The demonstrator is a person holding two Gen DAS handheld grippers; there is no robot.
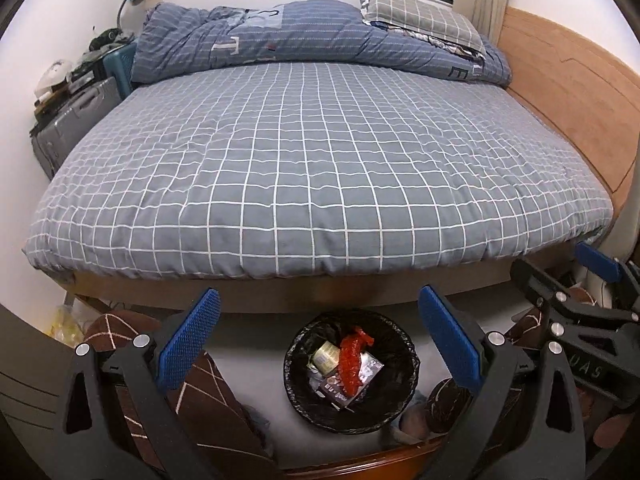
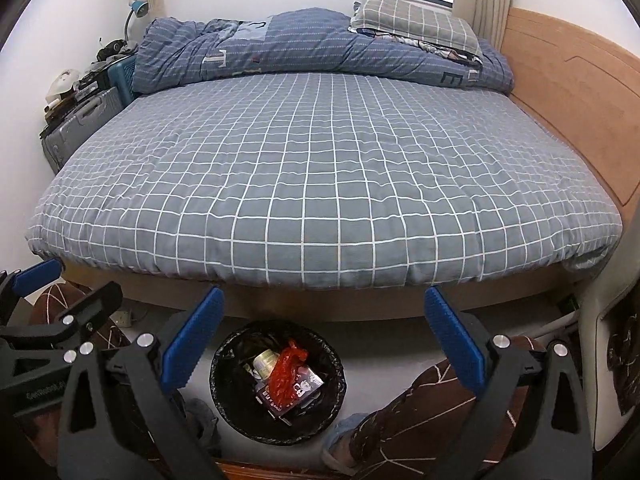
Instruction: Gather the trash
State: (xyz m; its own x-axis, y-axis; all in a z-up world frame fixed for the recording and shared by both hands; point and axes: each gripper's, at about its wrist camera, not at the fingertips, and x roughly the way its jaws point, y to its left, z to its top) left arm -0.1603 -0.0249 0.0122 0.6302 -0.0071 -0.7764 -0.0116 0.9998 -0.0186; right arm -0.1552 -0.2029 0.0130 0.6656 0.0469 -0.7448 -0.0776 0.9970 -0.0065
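Both hand-held grippers spread, empty: left hand-held gripper (image 1: 320,336), right hand-held gripper (image 2: 324,336). Black-lined bin (image 1: 298,384) on floor, lower centre of frame, below bed (image 1: 320,160) edge. Inside: red wrapper (image 1: 354,360), can (image 1: 326,356), dark packet (image 1: 370,372).

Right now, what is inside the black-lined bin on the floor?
The bin holds a red crumpled wrapper, a small can and a dark printed packet. Anything beneath these is covered.
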